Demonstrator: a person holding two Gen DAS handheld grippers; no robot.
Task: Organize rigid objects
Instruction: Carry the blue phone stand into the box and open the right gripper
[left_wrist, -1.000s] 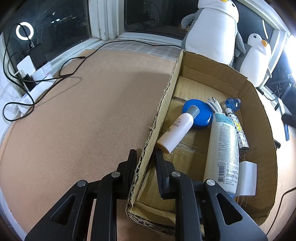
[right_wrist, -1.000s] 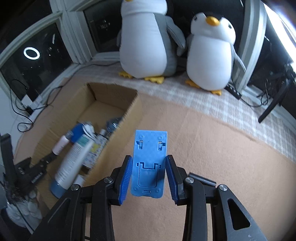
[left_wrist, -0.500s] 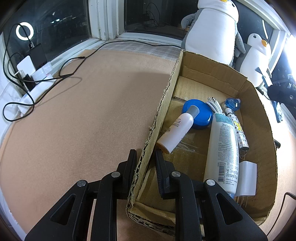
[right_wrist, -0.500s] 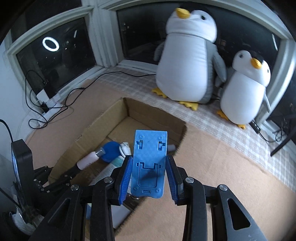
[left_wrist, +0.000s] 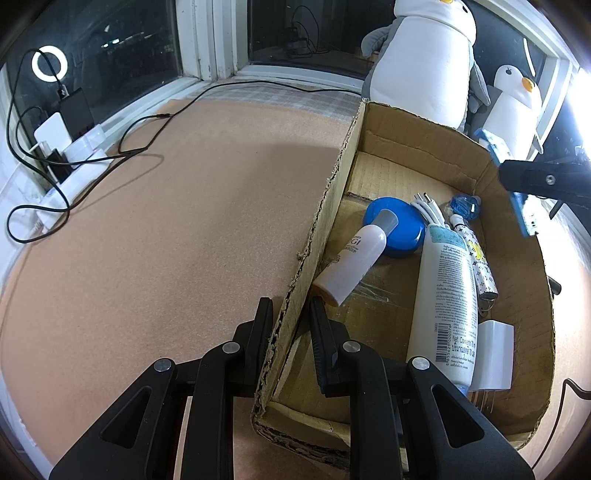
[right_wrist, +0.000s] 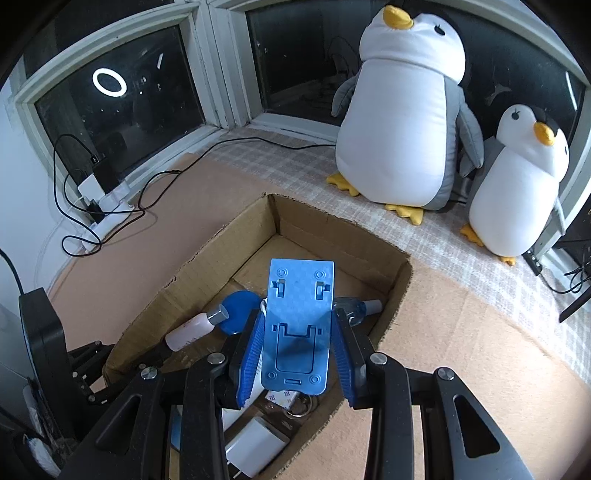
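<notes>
We see the left gripper (left_wrist: 288, 314) clamped on the near left wall of the box (left_wrist: 413, 133), one finger outside, one inside, jaws nearly closed on the cardboard

The right gripper (right_wrist: 298, 350) holds the blue stand (right_wrist: 297, 325) by its side edges, blue pads pressing both sides; the stand tilts forward and hangs above the box interior, apart from the contents. In the left view the stand (left_wrist: 517, 206) shows edge-on over the box's right wall

Box contents, left view: small bottle (left_wrist: 354, 262) lying with its grey cap on the blue disc (left_wrist: 400, 230); large tube (left_wrist: 447, 299) lying lengthwise beside it; white cable (left_wrist: 428, 208) and a small clear-blue item (left_wrist: 463, 205) behind the tube; patterned stick (left_wrist: 478, 266) along the tube's right; white charger (left_wrist: 495, 354) at the near right corner

The box sits on a brown mat (left_wrist: 166, 240). Two plush penguins (right_wrist: 402, 122) stand behind it at the window
</notes>
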